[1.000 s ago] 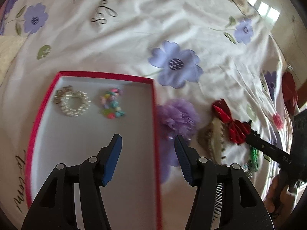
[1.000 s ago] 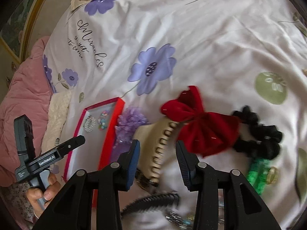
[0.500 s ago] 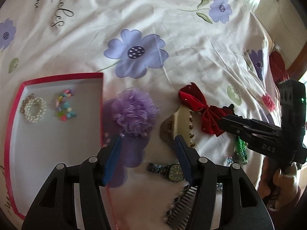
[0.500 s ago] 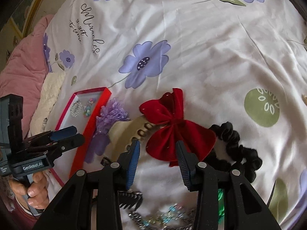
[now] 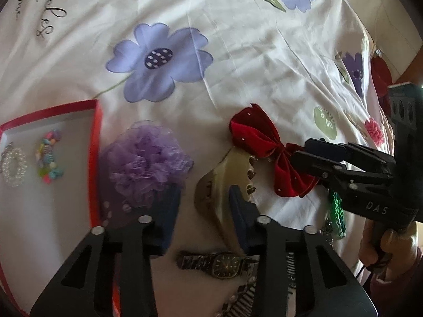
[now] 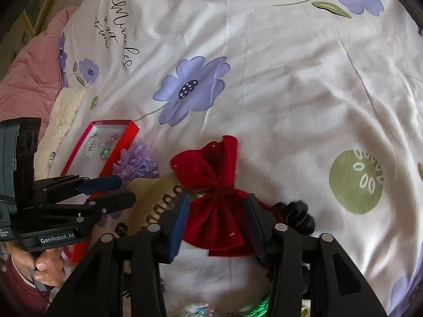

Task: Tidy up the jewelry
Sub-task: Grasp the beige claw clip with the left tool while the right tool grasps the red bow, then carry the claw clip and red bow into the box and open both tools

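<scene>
My left gripper (image 5: 203, 198) hangs over a beige hair claw clip (image 5: 219, 185), its jaws closing. The clip's left part lies between the fingers, and the pads do not press on it. A purple scrunchie (image 5: 148, 158) lies just left of it, beside the red box (image 5: 95, 137). In the box are a pearl bracelet (image 5: 13, 163) and a coloured bead bracelet (image 5: 49, 155). My right gripper (image 6: 216, 206) straddles the red velvet bow (image 6: 211, 174). Its jaws are opening and do not clamp the bow. That gripper (image 5: 300, 150) also shows in the left wrist view.
A wristwatch (image 5: 219, 264) and a dark comb (image 5: 248, 298) lie near the bed's front edge. There is also a green bracelet (image 5: 337, 211) and a black scrunchie (image 6: 298, 216). All rest on a white flowered bedsheet (image 6: 290, 92), with a pink blanket (image 6: 29, 79) at the far left.
My left gripper has moved right from above the red box to the beige clip, and its jaws have narrowed. My right gripper has come down over the red bow, its jaws wider.
</scene>
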